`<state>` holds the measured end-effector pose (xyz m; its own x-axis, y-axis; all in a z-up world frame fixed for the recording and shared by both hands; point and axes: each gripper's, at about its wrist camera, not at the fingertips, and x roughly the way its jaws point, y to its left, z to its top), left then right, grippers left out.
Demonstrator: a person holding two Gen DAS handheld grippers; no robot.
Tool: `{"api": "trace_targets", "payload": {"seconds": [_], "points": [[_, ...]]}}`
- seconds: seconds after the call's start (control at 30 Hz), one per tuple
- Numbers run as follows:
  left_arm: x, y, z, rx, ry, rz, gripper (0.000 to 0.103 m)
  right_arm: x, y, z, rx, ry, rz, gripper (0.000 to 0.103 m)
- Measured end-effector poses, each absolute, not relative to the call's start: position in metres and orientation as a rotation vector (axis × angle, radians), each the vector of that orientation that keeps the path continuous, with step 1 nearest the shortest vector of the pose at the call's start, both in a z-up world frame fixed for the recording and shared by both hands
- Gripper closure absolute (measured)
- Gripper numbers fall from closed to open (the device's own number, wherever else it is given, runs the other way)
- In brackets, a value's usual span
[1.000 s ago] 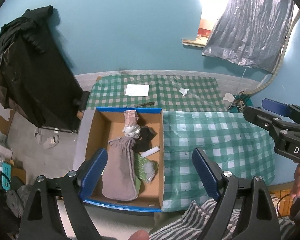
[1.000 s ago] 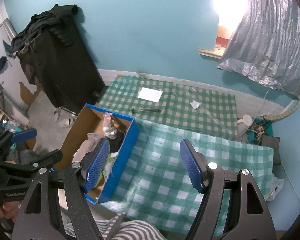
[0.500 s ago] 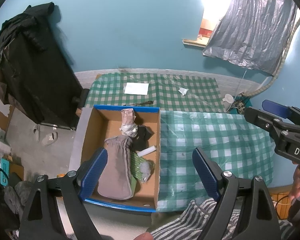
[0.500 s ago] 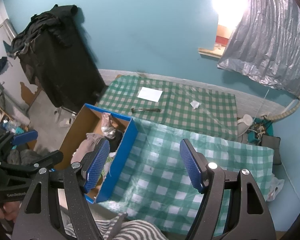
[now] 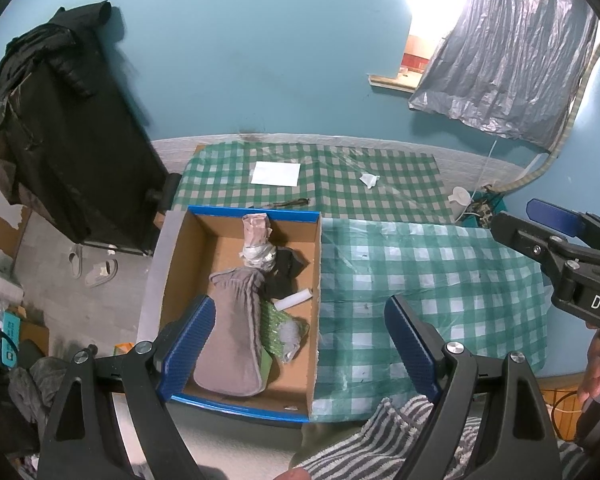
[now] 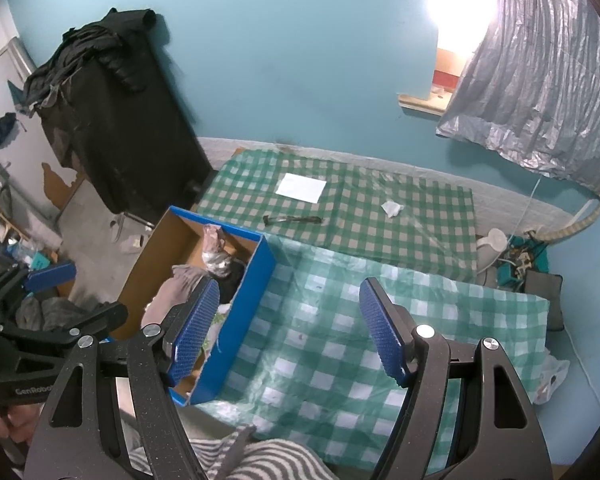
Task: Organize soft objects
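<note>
A blue-edged cardboard box stands on the floor beside a green checked cloth. It holds a grey soft pouch, a pink roll, a black item, a white tube and a green bag. My left gripper is open and empty, high above the box. My right gripper is open and empty, high above the cloth, right of the box. A grey striped soft cloth lies at the bottom edge of both views.
A white paper, a dark tool and a crumpled tissue lie on the far checked cloth. A black covered rack stands at left. Sandals lie on the floor. Clutter sits at right by the wall.
Both grippers have drifted slightly; the box sits a little further left and lower in the left wrist view. Both stay open and empty.
</note>
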<state>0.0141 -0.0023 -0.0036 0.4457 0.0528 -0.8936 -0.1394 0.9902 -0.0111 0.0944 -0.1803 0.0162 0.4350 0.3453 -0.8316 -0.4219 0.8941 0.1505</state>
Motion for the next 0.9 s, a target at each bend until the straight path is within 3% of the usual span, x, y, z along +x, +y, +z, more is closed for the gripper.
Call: {"api": "trace_targets", "payload": {"seconds": [0.9], "points": [[0.0138,-0.0032,-0.0040,-0.083,1.105,0.119,0.015,0.0957,-0.1833,0.0142,-0.082,1.021,0.477,0.031]]}}
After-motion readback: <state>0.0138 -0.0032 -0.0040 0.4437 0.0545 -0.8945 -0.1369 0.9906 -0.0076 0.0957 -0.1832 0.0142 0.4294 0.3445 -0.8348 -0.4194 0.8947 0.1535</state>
